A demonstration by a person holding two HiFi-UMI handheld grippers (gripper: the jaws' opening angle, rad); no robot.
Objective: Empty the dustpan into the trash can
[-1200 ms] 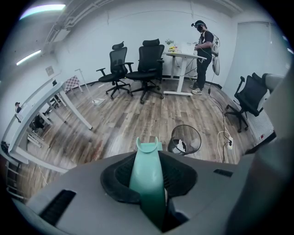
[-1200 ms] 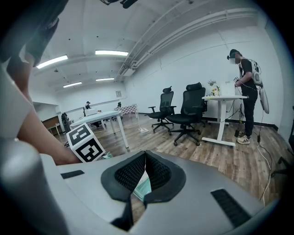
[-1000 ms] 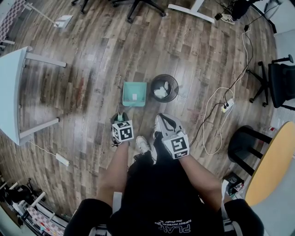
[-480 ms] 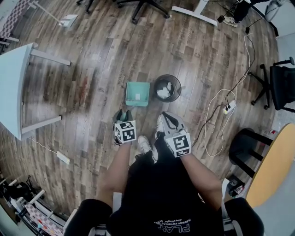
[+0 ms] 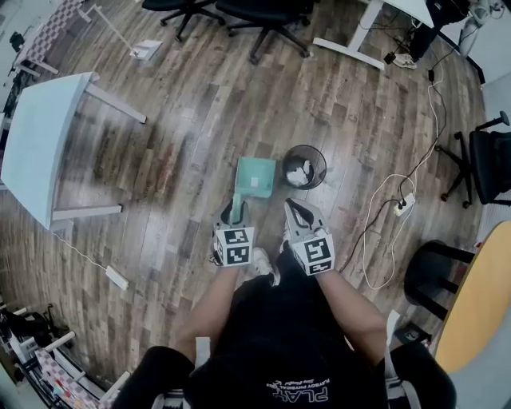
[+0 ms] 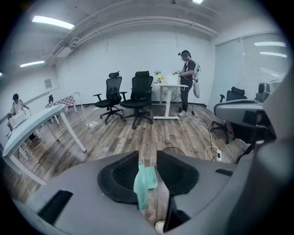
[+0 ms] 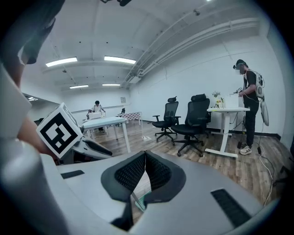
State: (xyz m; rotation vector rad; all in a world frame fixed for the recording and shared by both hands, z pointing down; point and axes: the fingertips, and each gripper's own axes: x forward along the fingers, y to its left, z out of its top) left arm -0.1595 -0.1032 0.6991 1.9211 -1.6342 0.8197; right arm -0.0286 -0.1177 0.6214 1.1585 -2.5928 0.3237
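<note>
A teal dustpan (image 5: pixel 255 176) lies on the wood floor just left of a black mesh trash can (image 5: pixel 304 166) with white paper inside. The dustpan's handle (image 6: pixel 140 183) runs back between the jaws of my left gripper (image 5: pixel 236 209). Those jaws are opening: the handle leans on the left pad, with a gap to the right pad. The trash can's rim (image 6: pixel 173 150) shows just past those jaws. My right gripper (image 5: pixel 297 209) hangs beside the left one, near the can, its tips (image 7: pixel 145 155) touching and nothing held.
A white table (image 5: pixel 40 152) stands at the left. Office chairs (image 5: pixel 263 16) are at the back and another chair (image 5: pixel 487 156) at the right. A white cable with a power strip (image 5: pixel 403 200) trails right of the can. A person (image 6: pixel 187 82) stands at a far desk.
Both grippers have risen and shifted right in the head view. The left jaws stand wider around the dustpan handle than before. The dustpan and trash can stay side by side.
</note>
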